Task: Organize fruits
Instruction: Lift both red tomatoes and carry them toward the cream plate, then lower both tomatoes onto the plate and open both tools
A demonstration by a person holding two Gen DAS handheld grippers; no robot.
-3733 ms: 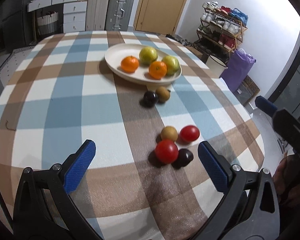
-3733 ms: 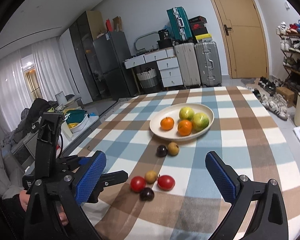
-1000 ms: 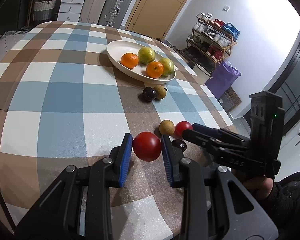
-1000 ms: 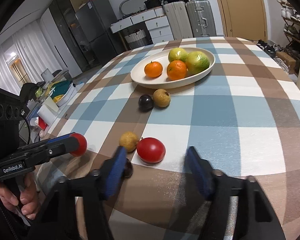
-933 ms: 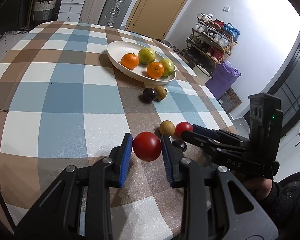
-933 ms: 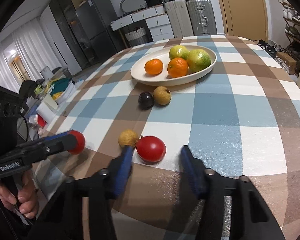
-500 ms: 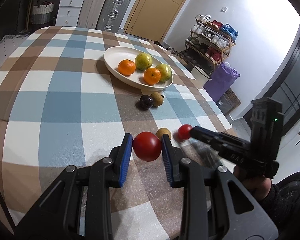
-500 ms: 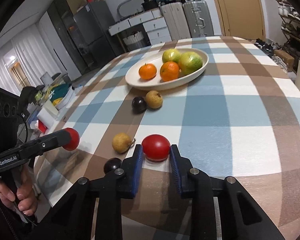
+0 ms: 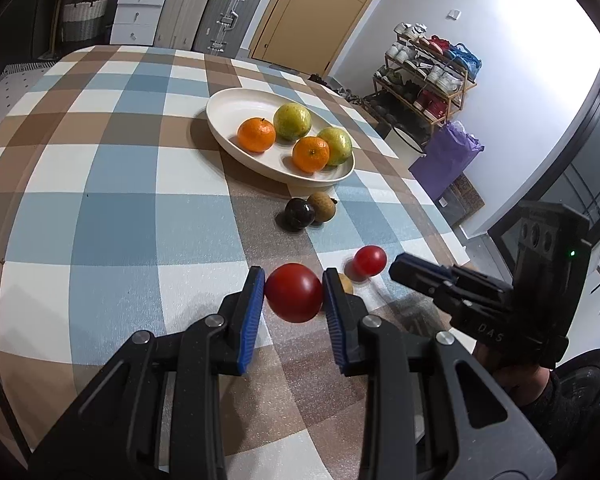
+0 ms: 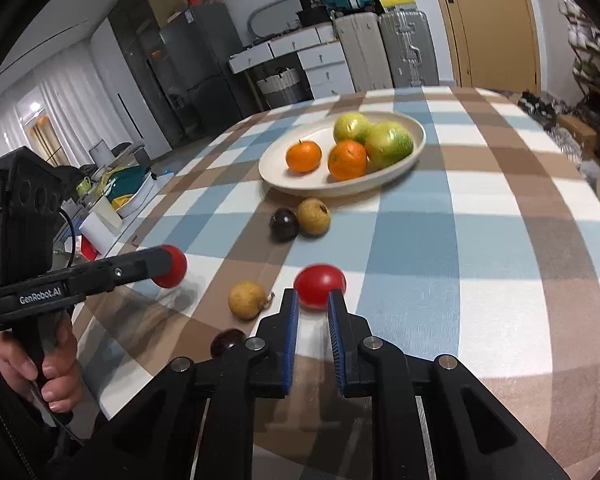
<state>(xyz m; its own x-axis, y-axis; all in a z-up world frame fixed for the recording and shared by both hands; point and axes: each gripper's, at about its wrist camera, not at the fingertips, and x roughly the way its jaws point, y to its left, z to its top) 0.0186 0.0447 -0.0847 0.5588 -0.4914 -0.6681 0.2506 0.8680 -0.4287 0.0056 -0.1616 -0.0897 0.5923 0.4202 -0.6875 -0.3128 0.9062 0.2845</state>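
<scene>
Left wrist view. The left gripper (image 9: pixel 294 300) is seen pinching a red tomato (image 9: pixel 294 298) between its blue pads, clear of the checked tablecloth (image 9: pixel 112 220). Further right, the right gripper (image 9: pixel 392 266) is seen side-on with a smaller red tomato (image 9: pixel 370 260) at its tip. The step in hand is judged to be the carry to the oval plate (image 9: pixel 228 110). It would best be done with both fruits kept level, brought over bare plate, lowered until they rest, and only then released, since round fruit is likely to roll. The plate holds two oranges (image 9: pixel 256 135) and two yellow-green fruits (image 9: pixel 292 121); its left end is bare.

Right wrist view. The right gripper (image 10: pixel 312 304) is closed on its tomato (image 10: pixel 320 280), held at the pad tips, so a gentle carry is advised. A tan fruit (image 10: pixel 247 300) and a dark plum (image 10: pixel 227 342) lie on the cloth just left; another tan and dark pair (image 10: pixel 300 218) lies just before the plate (image 10: pixel 418 132).
</scene>
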